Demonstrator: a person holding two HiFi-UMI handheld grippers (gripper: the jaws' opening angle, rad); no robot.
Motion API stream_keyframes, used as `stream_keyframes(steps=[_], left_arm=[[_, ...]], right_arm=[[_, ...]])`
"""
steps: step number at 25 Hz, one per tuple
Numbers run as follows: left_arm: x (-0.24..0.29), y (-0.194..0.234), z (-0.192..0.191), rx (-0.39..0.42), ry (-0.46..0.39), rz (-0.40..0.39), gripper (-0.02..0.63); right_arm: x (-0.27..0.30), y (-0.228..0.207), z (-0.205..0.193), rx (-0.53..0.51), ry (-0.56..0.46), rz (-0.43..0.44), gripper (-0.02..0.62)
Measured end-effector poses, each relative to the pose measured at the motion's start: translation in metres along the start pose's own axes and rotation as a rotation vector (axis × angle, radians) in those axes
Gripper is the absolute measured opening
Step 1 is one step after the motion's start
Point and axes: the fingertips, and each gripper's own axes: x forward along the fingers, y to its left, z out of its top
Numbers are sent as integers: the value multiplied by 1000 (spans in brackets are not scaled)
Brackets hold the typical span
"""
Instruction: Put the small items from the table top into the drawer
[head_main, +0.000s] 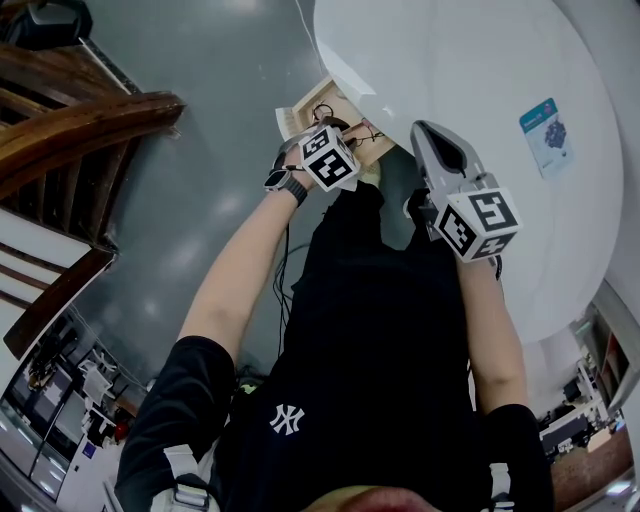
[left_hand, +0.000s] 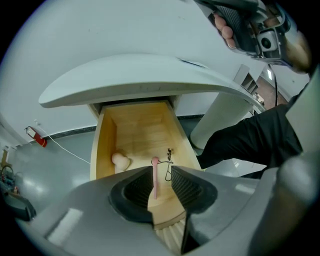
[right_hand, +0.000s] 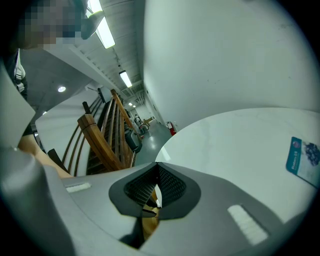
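The wooden drawer (left_hand: 135, 125) stands pulled out under the round white table top (left_hand: 135, 75). My left gripper (left_hand: 162, 172) points steeply down into it, jaws apart. A thin pink stick (left_hand: 155, 177) runs up the gap close to the left pad; I cannot tell whether it rests on the drawer floor. A cream lump (left_hand: 120, 161) and a black wire clip (left_hand: 169, 161) lie in the drawer. In the head view the left marker cube (head_main: 330, 157) hovers over the drawer (head_main: 305, 112). My right gripper (right_hand: 157, 167) is shut and empty at the table's edge (head_main: 423, 132).
A blue-and-white card (right_hand: 302, 155) lies on the table top (head_main: 545, 130). A wooden chair with curved rails (head_main: 70, 130) stands to the left over grey floor. The white table pedestal (left_hand: 220, 120) rises right of the drawer. A red extinguisher (left_hand: 37, 137) sits far left.
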Motion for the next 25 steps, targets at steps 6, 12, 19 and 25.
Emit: stream_keyframes(steps=[6, 12, 19, 25], left_arm=[[-3, -1, -4, -15, 4, 2, 117], [-34, -6, 10, -59, -49, 30, 100], [-81, -21, 46, -92, -151, 44, 40], [-114, -31, 81, -92, -223, 49, 0]], right_arm=[[-4, -2, 2, 4, -7, -4, 26], [-16, 3, 10, 4, -18, -8, 26], [-37, 4, 29, 8, -48, -31, 26], [-58, 0, 45, -18, -77, -87, 26]])
